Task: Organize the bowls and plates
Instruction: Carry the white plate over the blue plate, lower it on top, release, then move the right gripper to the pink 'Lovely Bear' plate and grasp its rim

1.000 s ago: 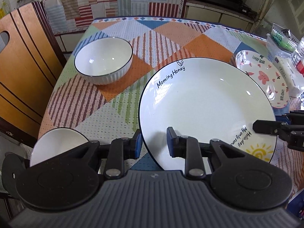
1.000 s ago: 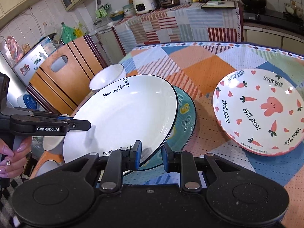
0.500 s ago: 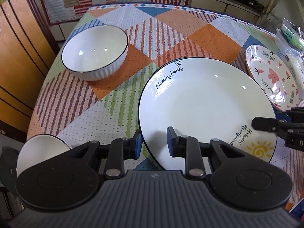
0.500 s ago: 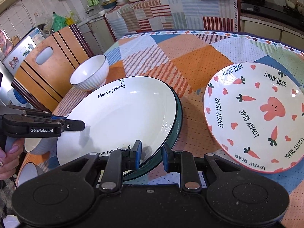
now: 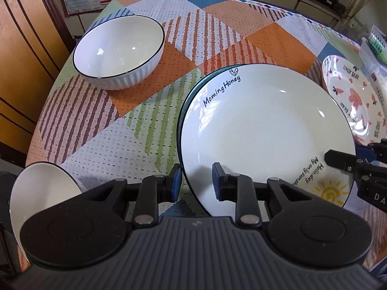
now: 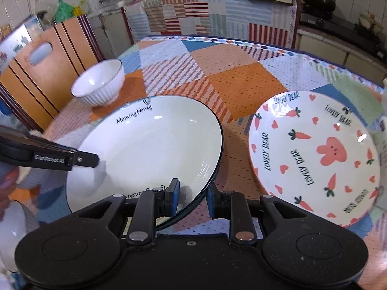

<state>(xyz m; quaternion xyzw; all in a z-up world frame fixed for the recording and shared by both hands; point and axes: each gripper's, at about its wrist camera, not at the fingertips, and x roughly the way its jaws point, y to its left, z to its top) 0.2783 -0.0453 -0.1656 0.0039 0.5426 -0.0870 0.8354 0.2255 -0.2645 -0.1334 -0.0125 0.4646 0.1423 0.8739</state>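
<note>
A large white plate (image 5: pixel 261 130) lettered "Morning Honey" lies almost squarely on a dark teal plate (image 5: pixel 179 125), of which only a thin rim shows. My left gripper (image 5: pixel 197 181) is shut on the white plate's near left rim, one pad above and one outside. My right gripper (image 6: pixel 193 198) is shut on the white plate (image 6: pixel 145 149) at its near right rim, and its fingers (image 5: pixel 338 160) reach in from the right in the left wrist view. A white ribbed bowl (image 5: pixel 118 50) stands at the far left. A pink bunny plate (image 6: pixel 314 154) lies to the right.
A small white bowl (image 5: pixel 41 193) sits at the table's near left corner. A person's hand (image 6: pixel 7 181) holds the left gripper there. A wooden chair back (image 6: pixel 41 62) stands off the left edge. Bags and packets (image 5: pixel 375 46) crowd the far right.
Both grippers sank with the white plate and carried it over the teal plate, which showed a wide crescent before and is now nearly covered.
</note>
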